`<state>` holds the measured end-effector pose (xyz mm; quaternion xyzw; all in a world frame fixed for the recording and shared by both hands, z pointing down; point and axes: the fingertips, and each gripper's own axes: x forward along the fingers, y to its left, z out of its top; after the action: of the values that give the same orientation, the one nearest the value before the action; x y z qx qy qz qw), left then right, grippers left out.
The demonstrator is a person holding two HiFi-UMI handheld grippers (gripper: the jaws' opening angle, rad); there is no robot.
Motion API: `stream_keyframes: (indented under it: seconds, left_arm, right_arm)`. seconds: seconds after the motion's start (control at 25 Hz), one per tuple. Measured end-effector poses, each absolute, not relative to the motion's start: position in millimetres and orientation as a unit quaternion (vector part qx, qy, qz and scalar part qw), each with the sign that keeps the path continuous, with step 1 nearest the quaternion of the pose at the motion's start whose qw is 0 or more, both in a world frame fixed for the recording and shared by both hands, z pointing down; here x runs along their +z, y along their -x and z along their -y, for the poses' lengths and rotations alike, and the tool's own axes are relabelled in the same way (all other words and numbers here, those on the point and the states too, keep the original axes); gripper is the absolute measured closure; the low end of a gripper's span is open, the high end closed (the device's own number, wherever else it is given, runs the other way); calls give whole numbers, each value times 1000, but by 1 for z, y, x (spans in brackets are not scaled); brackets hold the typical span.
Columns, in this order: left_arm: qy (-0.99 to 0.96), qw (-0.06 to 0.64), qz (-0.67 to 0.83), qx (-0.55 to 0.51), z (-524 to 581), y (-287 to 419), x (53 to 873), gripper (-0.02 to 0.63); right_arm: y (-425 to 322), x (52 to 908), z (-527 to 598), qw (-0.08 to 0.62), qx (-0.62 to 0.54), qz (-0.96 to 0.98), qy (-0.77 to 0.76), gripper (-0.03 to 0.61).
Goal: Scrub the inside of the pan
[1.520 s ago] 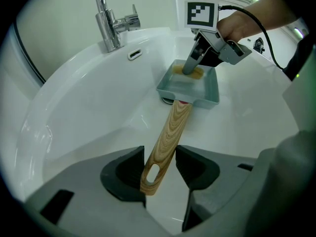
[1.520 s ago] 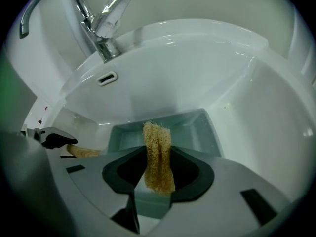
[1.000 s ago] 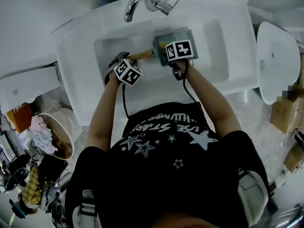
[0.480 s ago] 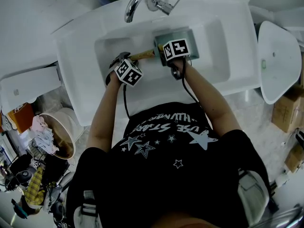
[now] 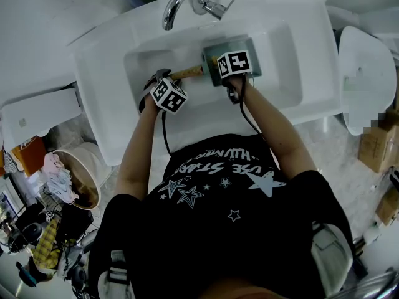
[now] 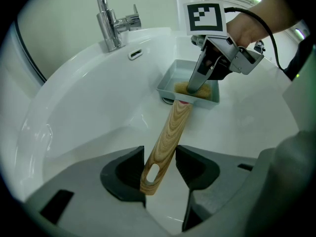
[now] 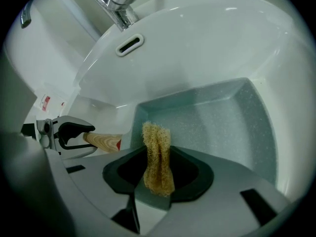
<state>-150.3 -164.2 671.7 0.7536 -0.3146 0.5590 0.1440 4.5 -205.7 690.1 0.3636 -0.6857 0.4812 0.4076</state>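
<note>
A square grey pan point(image 5: 240, 47) lies in the white sink point(image 5: 100, 73), its wooden handle point(image 5: 187, 73) pointing left. My left gripper point(image 5: 161, 83) is shut on that handle point(image 6: 165, 137) near its end hole, one jaw on each side. In the right gripper view, my right gripper point(image 7: 158, 171) is shut on a folded yellow scrub sponge point(image 7: 157, 154) that sticks out over the speckled pan floor point(image 7: 217, 127). The left gripper view shows the right gripper point(image 6: 191, 87) pressing the sponge point(image 6: 181, 87) into the near left corner of the pan point(image 6: 185, 72).
A chrome faucet point(image 5: 181, 2) stands at the sink's back edge, above an overflow slot point(image 6: 136, 54). A white oval seat point(image 5: 365, 80) and cardboard boxes point(image 5: 377, 148) are at the right. A bin point(image 5: 75, 176) and clutter sit on the floor at the left.
The right gripper shifted slightly left over the pan and came back to the right. The left gripper and the handle have stayed put.
</note>
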Motion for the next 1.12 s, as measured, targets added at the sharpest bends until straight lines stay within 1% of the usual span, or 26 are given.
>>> stream_keyframes:
  seconds: [0.4, 0.88, 1.12]
  left_arm:
    - [-753, 143, 316, 559, 164, 150, 672, 411]
    - [-753, 142, 316, 560, 165, 150, 673, 411]
    - [-752, 141, 316, 560, 165, 151, 672, 411]
  right_arm:
    - [-45, 689, 221, 417, 463, 672, -400, 434]
    - [-84, 687, 233, 486, 376, 657, -437, 433]
    - [-94, 685, 237, 500, 358, 647, -451, 428]
